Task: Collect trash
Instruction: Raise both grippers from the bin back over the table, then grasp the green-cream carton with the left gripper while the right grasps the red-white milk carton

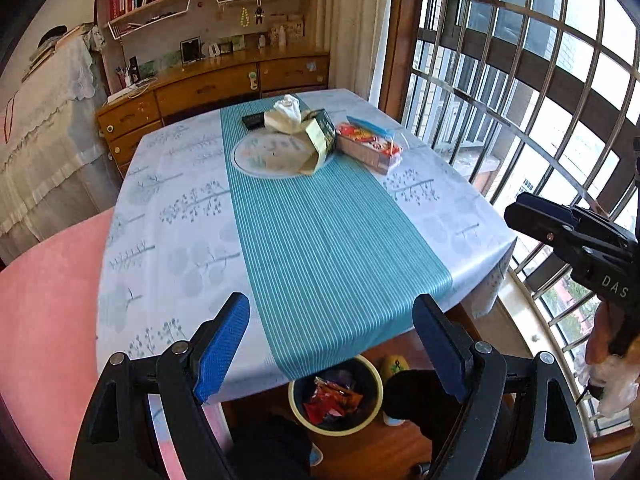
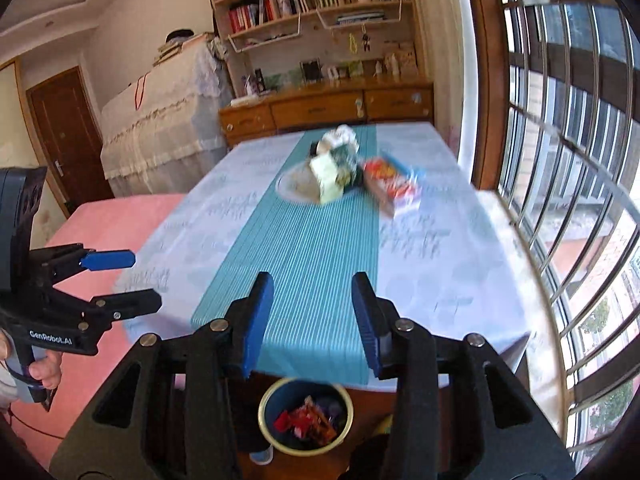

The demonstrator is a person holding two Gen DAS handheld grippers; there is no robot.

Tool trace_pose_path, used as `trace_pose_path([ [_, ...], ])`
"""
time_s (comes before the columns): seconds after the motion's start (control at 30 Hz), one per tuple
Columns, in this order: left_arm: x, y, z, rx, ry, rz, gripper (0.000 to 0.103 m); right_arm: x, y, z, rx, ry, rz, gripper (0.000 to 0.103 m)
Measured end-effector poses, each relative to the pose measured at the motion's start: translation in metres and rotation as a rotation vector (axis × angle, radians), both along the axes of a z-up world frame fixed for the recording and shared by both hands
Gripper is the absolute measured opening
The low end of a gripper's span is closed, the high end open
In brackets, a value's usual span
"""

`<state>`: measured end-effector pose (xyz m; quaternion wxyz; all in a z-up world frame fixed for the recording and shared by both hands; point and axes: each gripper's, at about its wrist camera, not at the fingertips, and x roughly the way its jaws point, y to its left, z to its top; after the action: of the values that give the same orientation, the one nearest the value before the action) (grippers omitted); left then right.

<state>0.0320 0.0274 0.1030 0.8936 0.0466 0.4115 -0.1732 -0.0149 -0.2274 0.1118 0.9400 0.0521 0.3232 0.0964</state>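
Right at the bottom of both views sits the trash bin [image 1: 335,396], on the floor under the near edge of the table [image 1: 168,216], with red and orange wrappers already inside. Above it, the left tool [image 1: 332,340] hangs with its blue pads spread wide and nothing between them. The right tool [image 2: 313,320] has a narrower gap, about half open, and it too is empty, only striped cloth showing between its pads.

Out past the tools, the near half of the table is bare tablecloth, the teal striped runner [image 1: 328,240] running straight away from both tools like a lane.

At the far end of that lane lies what is left: a green carton [image 1: 320,140] tipped over onto a round plate [image 1: 260,156], crumpled tissue [image 1: 286,114] just behind it, and a red snack package [image 1: 370,146] just beside the carton, on the window side. Its long axis runs slantwise, from far-left to near-right across the cloth.

So it is all dead ahead and well apart from both tools. The red package lies toward the right tool's side, so my call is that the right hand is the better placed for it, with a long reach forward needed.
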Motion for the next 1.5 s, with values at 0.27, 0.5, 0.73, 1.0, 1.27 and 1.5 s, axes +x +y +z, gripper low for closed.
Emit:
trace_pose_path([
  [0.27,0.108,-0.01,0.052,-0.009,-0.018,0.041,0.085,0.114,-0.044,0.049,0.047,0.017,-0.057,0.047],
  [0.5,0.214,-0.027,0.034,-0.023,0.011,0.055,0.085,0.223,-0.077,0.009,0.049,0.097,-0.098,0.063],
  [0.73,0.294,-0.052,-0.018,-0.02,0.051,0.046,0.085,0.284,-0.098,-0.091,0.033,0.188,-0.122,0.068],
  [1.0,0.349,-0.073,-0.072,-0.012,0.09,0.049,0.085,0.309,-0.092,-0.158,0.014,0.214,-0.076,0.076],
  [1.27,0.38,-0.081,-0.102,-0.037,0.109,0.061,0.085,0.331,-0.078,-0.159,-0.021,0.209,-0.03,0.076],
  [1.5,0.39,-0.085,-0.109,-0.053,0.105,0.055,0.085,0.341,-0.063,-0.16,-0.056,0.222,-0.01,0.066],
])
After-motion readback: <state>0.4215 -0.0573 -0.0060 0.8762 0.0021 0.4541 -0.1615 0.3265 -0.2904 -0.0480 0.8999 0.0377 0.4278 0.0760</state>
